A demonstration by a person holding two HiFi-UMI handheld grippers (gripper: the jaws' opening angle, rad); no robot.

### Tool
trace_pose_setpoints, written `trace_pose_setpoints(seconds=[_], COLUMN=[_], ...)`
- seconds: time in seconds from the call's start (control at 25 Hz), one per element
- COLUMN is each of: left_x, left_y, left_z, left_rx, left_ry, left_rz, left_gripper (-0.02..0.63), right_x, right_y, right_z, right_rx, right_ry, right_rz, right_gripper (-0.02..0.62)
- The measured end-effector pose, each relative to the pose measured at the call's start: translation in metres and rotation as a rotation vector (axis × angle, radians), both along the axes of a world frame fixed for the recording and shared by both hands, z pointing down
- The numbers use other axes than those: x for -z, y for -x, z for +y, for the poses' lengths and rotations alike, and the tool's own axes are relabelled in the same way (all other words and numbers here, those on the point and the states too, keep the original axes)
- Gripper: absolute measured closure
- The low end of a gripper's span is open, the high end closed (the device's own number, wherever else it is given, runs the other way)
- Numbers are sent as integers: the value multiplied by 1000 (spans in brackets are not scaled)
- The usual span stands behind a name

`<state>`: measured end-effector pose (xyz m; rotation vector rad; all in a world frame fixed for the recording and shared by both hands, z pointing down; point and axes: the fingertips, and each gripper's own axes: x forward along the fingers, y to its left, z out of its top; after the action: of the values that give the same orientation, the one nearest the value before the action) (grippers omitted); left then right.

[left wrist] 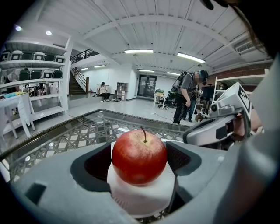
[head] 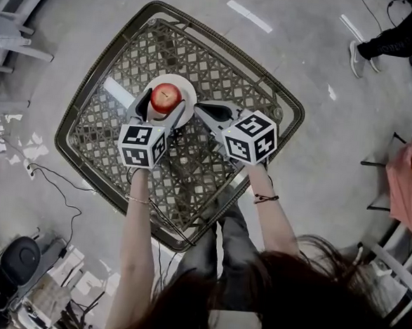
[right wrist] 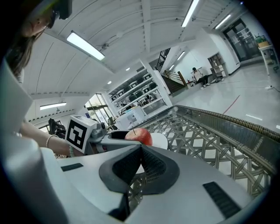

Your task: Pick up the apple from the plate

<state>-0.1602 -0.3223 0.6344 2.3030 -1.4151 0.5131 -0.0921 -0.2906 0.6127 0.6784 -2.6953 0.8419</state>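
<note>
A red apple (head: 166, 94) with a short stem stands on a small white plate (head: 191, 90) on the glass-topped lattice table (head: 220, 66). My left gripper (head: 161, 103) is wide open around it, one jaw on each side of the fruit. In the left gripper view the apple (left wrist: 139, 156) fills the gap between the dark pads (left wrist: 97, 164) and still rests on the plate (left wrist: 140, 199). My right gripper (head: 199, 109) lies just right of the plate, jaws shut with nothing in them. The right gripper view shows its jaws (right wrist: 141, 153) closed, and the apple (right wrist: 141, 136) beyond them.
The table has a raised metal rim (head: 85, 81) all round. White chairs (head: 11, 34) stand at the left and cables (head: 57, 185) trail on the floor. A person's feet (head: 365, 52) show at the top right. An orange cloth (head: 409, 174) hangs at the right.
</note>
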Motion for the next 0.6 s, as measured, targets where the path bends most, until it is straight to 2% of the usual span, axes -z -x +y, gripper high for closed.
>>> trace_pose_setpoints(seconds=[0.6], left_x=[2], left_y=[1], left_z=[0], left_rx=[7], left_ry=[0], left_rz=[45], left_gripper=[222], right_x=[-1], right_y=[-4], right_z=[-3], right_rx=[-22], right_ry=[9], right_rz=[-11], right_gripper=[586])
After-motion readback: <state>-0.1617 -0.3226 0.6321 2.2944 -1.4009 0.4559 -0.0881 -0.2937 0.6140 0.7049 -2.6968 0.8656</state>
